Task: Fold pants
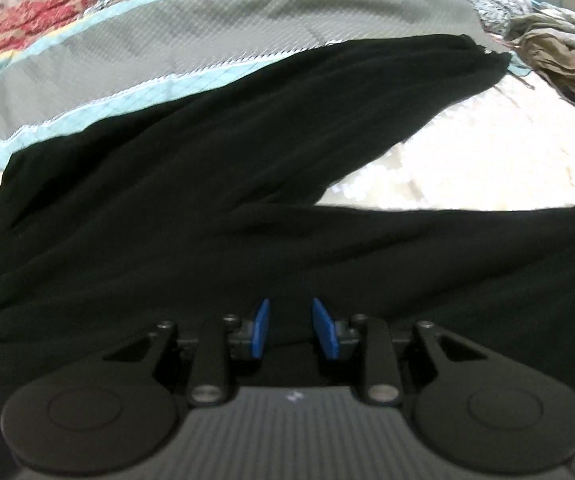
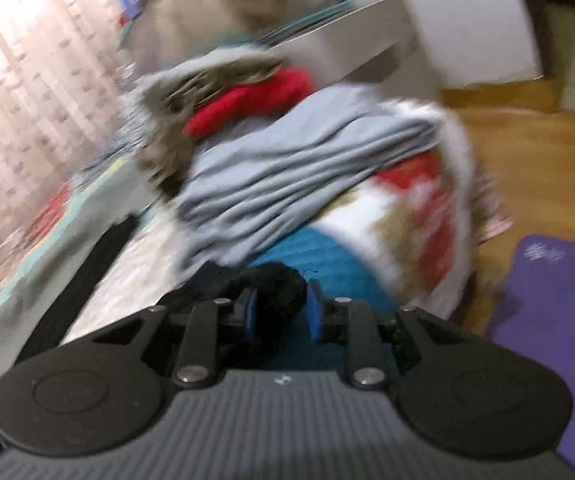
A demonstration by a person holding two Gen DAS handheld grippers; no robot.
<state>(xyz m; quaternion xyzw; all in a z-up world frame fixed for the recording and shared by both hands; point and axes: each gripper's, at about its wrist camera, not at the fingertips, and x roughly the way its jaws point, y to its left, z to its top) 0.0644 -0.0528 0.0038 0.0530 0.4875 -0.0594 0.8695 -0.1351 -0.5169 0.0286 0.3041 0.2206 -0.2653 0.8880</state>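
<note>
Pants point(image 1: 215, 168), black, lie spread across the bed point(image 1: 467, 152) by its quilt point(image 1: 127, 52). Our left gripper point(image 1: 289, 312) hovers over them, blue fingers apart. Our right gripper point(image 2: 281, 300) pinches a bunch of black cloth.

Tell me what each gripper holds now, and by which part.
The right gripper pinches a bunched bit of the black pants; which part, I cannot tell. The left gripper is open over the pants and holds nothing.
</note>
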